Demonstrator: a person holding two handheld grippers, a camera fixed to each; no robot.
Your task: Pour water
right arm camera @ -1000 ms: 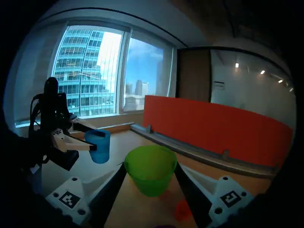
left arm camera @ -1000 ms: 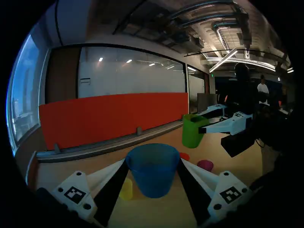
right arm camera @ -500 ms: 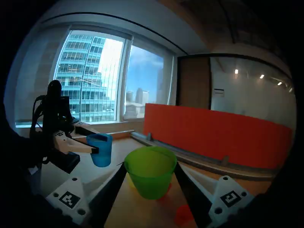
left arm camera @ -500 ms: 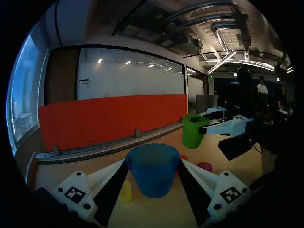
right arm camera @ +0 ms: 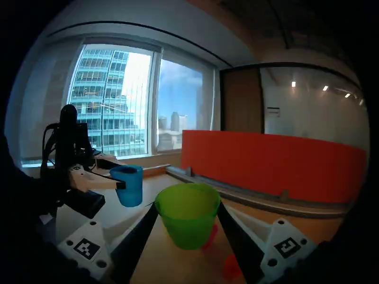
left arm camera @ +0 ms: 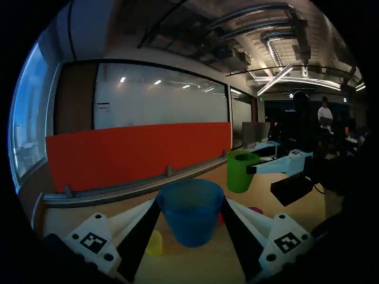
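Below blue cup (left arm camera: 190,213), yellow cup (left arm camera: 154,242)

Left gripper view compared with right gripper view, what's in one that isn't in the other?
Left gripper view adds a yellow cup on the table, ceiling pipes and a person standing far back. Right gripper view adds tall windows onto high-rise towers. Both share the left gripper shut on the blue cup, the right gripper shut on the green cup, both cups upright, and the orange partition.
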